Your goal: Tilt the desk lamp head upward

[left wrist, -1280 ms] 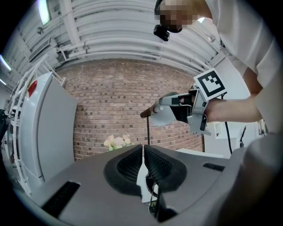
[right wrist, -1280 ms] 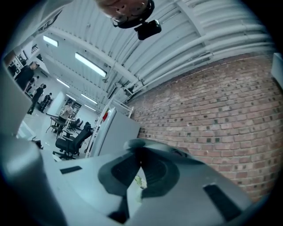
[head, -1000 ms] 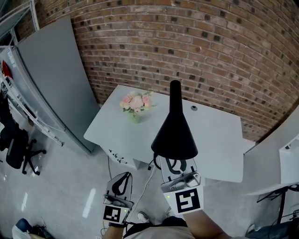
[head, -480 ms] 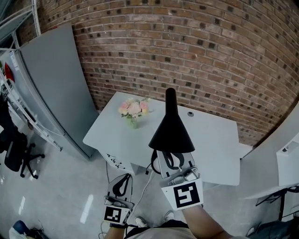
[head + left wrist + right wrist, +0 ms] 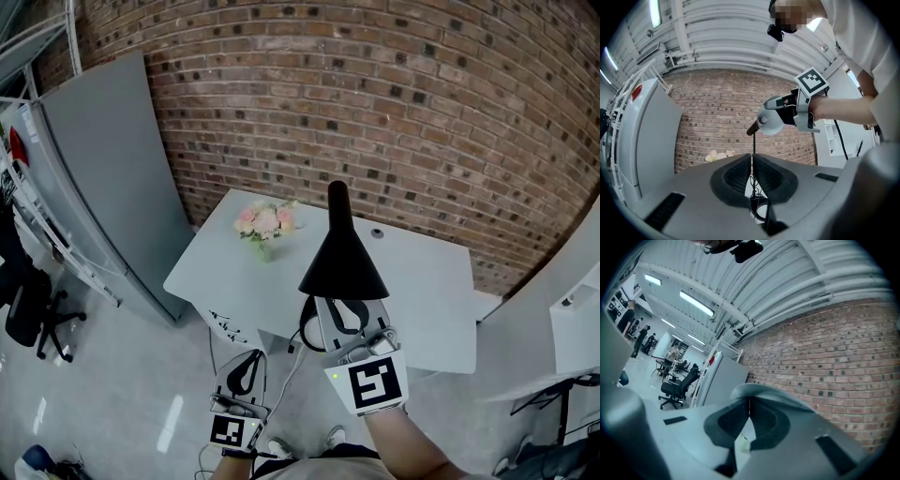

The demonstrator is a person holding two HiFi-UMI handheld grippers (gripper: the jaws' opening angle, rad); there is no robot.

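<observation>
The desk lamp's black cone head (image 5: 342, 253) stands over the white desk (image 5: 427, 281) in the head view, its narrow end pointing toward the brick wall. My right gripper (image 5: 344, 307) is shut on the wide rim of the shade from below. The right gripper view shows the pale rim (image 5: 761, 391) pinched at the right gripper (image 5: 749, 401). My left gripper (image 5: 247, 356) hangs low beside the desk, shut on nothing. In the left gripper view, the left gripper (image 5: 752, 157) points up at the shade (image 5: 769, 123) and thin lamp stem (image 5: 753, 143).
A vase of pink flowers (image 5: 262, 223) stands at the desk's far left. A grey panel (image 5: 108, 159) leans at the left, with an office chair (image 5: 33, 314) beyond it. The brick wall (image 5: 422, 112) runs behind the desk. A cable (image 5: 286, 384) hangs below the desk's front edge.
My right gripper has lifted the shade's rim, and the cone now looks shorter and more end-on from above. The left gripper has barely moved.
</observation>
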